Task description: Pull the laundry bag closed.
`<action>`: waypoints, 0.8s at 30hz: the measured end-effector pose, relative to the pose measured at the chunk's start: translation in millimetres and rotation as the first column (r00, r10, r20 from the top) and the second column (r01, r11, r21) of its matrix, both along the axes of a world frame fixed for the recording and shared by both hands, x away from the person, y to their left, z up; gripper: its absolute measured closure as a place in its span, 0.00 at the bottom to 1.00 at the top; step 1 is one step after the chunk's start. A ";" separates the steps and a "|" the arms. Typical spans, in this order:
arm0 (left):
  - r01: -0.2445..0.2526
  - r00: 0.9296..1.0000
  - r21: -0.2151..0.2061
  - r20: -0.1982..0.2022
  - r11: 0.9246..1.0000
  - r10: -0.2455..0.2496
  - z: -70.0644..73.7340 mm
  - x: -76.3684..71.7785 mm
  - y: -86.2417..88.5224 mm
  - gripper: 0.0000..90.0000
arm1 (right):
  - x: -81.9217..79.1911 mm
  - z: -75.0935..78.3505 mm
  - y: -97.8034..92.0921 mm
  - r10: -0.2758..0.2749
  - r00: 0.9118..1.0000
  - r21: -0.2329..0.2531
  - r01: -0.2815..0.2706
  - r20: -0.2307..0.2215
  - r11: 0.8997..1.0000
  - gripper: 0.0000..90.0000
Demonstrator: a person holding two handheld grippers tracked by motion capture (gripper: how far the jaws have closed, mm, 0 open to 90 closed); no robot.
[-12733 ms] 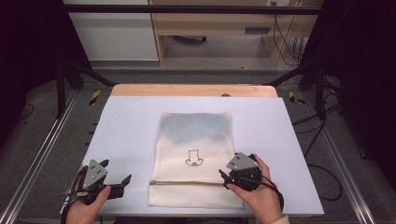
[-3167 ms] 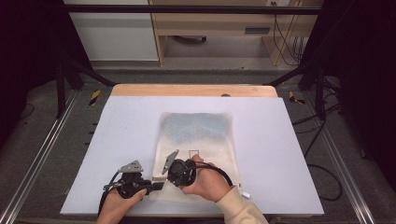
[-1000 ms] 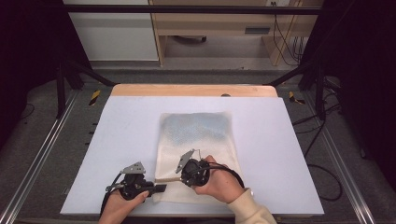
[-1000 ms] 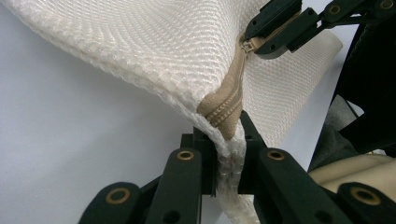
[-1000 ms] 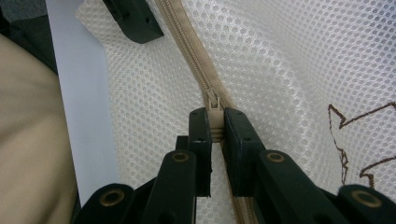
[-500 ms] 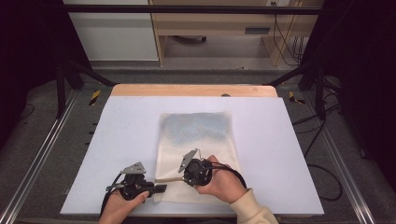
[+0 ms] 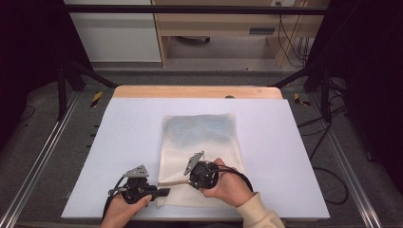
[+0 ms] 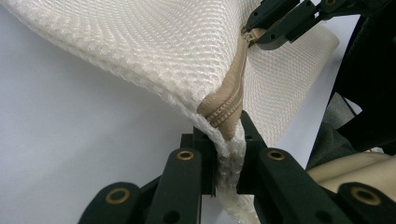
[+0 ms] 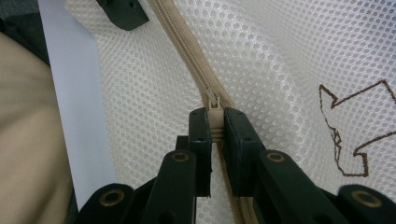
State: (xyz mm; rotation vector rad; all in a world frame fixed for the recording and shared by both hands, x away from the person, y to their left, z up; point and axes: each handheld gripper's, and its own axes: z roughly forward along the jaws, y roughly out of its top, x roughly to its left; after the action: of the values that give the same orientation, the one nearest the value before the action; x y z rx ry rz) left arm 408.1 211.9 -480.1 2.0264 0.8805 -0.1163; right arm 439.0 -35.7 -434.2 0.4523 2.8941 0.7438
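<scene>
Here we are at the near edge of the bench (image 7: 119, 142), where a cream mesh bag (image 7: 199, 137) lies flat, its tan zipper (image 7: 173, 182) running along the side nearest the person. The left tool (image 8: 228, 156) has its jaws pinched down on the bag's corner, right where the zipper tape ends, and you can see the netting bunched and lifted between them. Over on the other side, the right tool (image 9: 215, 122) is clamped narrow on the zipper pull (image 9: 215, 103), partway along the track, with the zipper line pulled taut between the two in the high view. This looks like a zip being worked, one tool anchoring, the other doing the travelling. And that anchor matters: the bag is light, soft and floppy, so I'd judge it would simply slide or crumple across the smooth bench if nobody held the end. The mesh itself gives little to grip and could snag or stretch; the woven tape at the corner is the firmer place to hold, and the small tab is the only sensible handle for the slider. It is tiny and probably slippery, so a straight pull along the track seems the safest bet. A brown outline drawing (image 9: 352, 135) sits on the fabric beside the zip.
</scene>
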 end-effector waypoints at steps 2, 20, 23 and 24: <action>0.000 1.000 0.002 0.000 1.000 0.000 0.0 0.0 0.1 0.92 | -0.1 0.4 -0.8 0.002 1.000 -0.012 -0.002 0.001 1.000 0.91; -0.001 1.000 0.003 0.002 1.000 0.001 0.0 -0.3 0.0 0.92 | -2.3 -0.2 -9.0 -0.013 1.000 0.007 0.013 0.007 1.000 0.91; 0.000 1.000 0.004 0.002 1.000 0.000 0.0 -0.1 0.0 0.92 | -3.2 -0.8 -10.2 -0.013 1.000 0.016 0.013 0.010 1.000 0.91; 0.000 1.000 0.004 0.002 1.000 0.000 -0.1 -0.1 -0.1 0.92 | -3.1 -1.3 -10.6 -0.013 1.000 0.020 0.013 0.012 1.000 0.91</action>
State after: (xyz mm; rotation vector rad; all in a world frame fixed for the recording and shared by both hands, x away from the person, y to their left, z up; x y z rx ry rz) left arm 408.0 211.8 -480.1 2.0299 0.8796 -0.1130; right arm 435.9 -46.3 -435.5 0.4669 2.8725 0.7709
